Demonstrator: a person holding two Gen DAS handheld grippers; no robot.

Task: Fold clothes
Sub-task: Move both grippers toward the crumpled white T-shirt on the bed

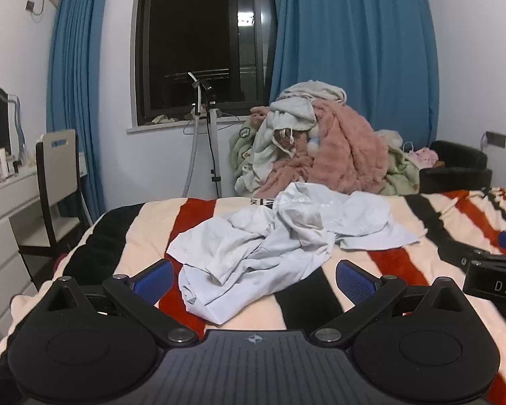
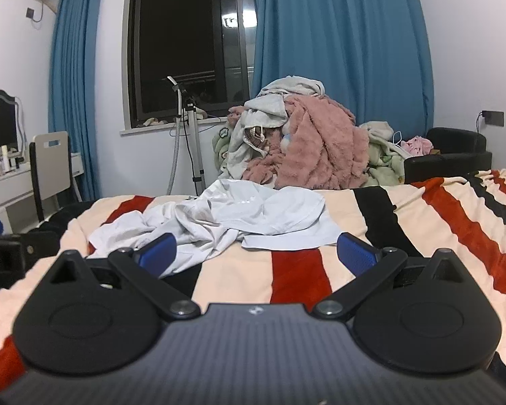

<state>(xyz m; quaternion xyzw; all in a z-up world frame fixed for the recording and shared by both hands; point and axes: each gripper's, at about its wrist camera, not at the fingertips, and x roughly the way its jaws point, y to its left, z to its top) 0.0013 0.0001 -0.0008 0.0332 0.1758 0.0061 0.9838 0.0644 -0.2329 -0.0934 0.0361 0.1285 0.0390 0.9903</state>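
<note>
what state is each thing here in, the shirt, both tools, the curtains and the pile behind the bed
white shirt: crumpled and unfolded on the striped blanket
left tool: open, empty, near edge of the shirt just ahead between its fingers
right tool: open, empty, short of the shirt
blue curtains: drawn apart, dark window uncovered
clothes pile: heaped, unfolded, behind the bed
chair: upright by the desk

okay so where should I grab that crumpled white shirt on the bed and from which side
Probably the near hem of the white shirt, approached from the near side with the open left gripper pointing slightly downward. That edge lies closest, fairly flat on the striped blanket, while the middle is bunched and twisted.
</note>
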